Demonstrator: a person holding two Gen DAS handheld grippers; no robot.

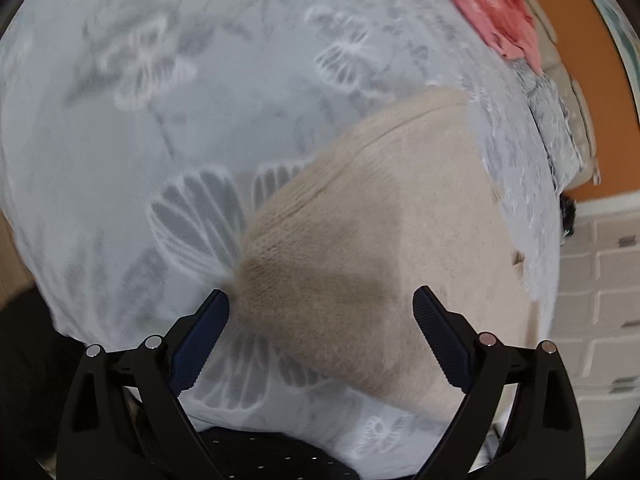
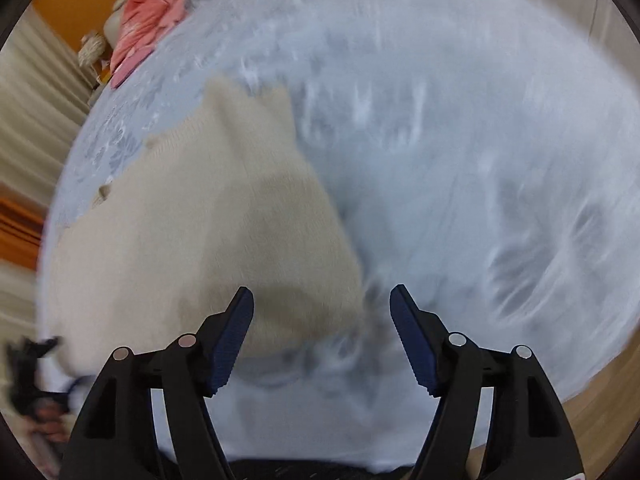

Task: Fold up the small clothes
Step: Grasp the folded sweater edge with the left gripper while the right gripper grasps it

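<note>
The beige garment (image 1: 360, 240) lies at twelve o'clock between the left gripper (image 1: 320, 336)'s spread fingers; the right gripper (image 2: 322, 340), also spread, has it toward eleven.

No text, label, brand, number or sign can be read in either view; both pictures are blurred and show only unlettered surfaces.

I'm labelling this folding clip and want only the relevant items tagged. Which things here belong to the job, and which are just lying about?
In the job:
- beige knit garment
- left gripper, open
- right gripper, open

Lying about:
- pink garment
- butterfly-patterned tablecloth
</note>
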